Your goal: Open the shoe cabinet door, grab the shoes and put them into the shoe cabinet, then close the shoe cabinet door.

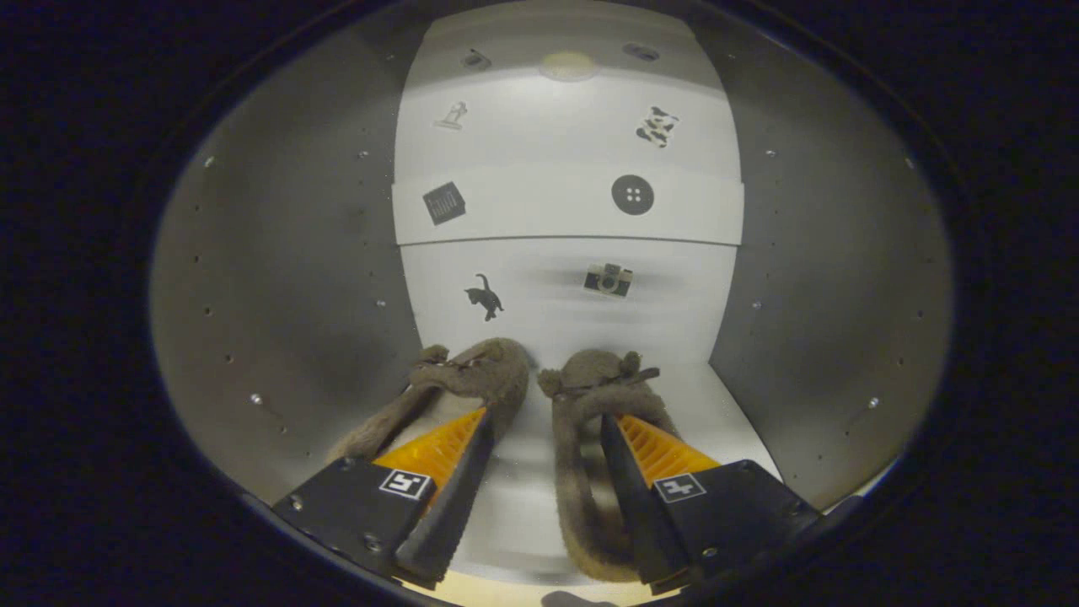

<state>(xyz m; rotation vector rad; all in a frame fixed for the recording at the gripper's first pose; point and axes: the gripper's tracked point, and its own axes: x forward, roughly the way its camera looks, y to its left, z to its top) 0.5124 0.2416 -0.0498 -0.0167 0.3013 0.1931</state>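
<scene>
Two furry shoes lie inside the cabinet, flanking the spread-apart gripper.

You are looking at six small stickers on a pale back panel, set in two columns and three rows; top left is a faint figure sticker, too washed out to make out; top right is a black-and-white blotched sticker; in the middle row a dark square sticker sits tilted on the left and a round button sticker with four holes on the right; lowest, a black cat sticker stands left of a camera sticker; above them all you see a round pale disc, with two dark oval marks either side of it.
</scene>
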